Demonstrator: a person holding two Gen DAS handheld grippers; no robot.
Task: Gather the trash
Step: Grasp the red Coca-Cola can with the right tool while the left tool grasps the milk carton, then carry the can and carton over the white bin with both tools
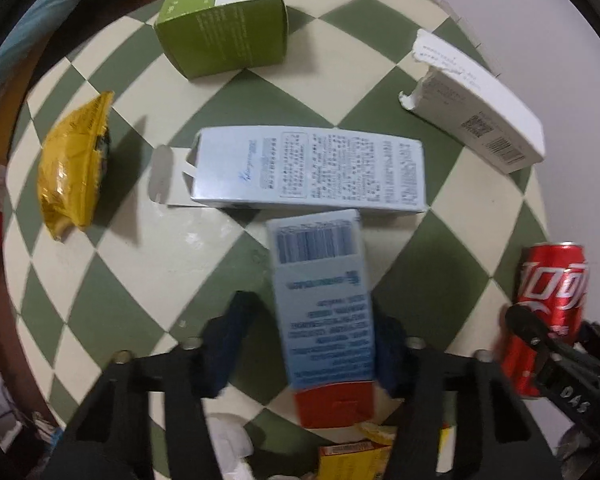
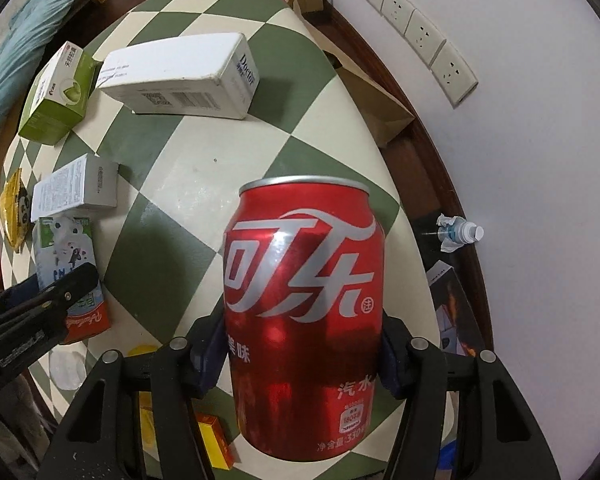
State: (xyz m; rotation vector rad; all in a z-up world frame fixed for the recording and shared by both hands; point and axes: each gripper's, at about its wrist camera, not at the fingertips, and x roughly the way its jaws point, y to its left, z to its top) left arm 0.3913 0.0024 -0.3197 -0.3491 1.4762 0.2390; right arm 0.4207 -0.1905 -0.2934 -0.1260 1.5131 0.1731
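Jaws: left gripper (image 1: 308, 344) stands wide, its right pad against a blue carton (image 1: 320, 304) and the left pad clear, so the carton looks released over the heap below the table edge. Right gripper (image 2: 302, 356) clenched on an upright red cola can (image 2: 304, 312), right of the carton. Step: deposit. Next: carry the can over the same heap. Containers: trash receptacle not identifiable; only wrappers (image 1: 356, 456) visible beneath the carton.

Carton (image 1: 324, 320) blurred; can (image 1: 548, 312) partly hidden.
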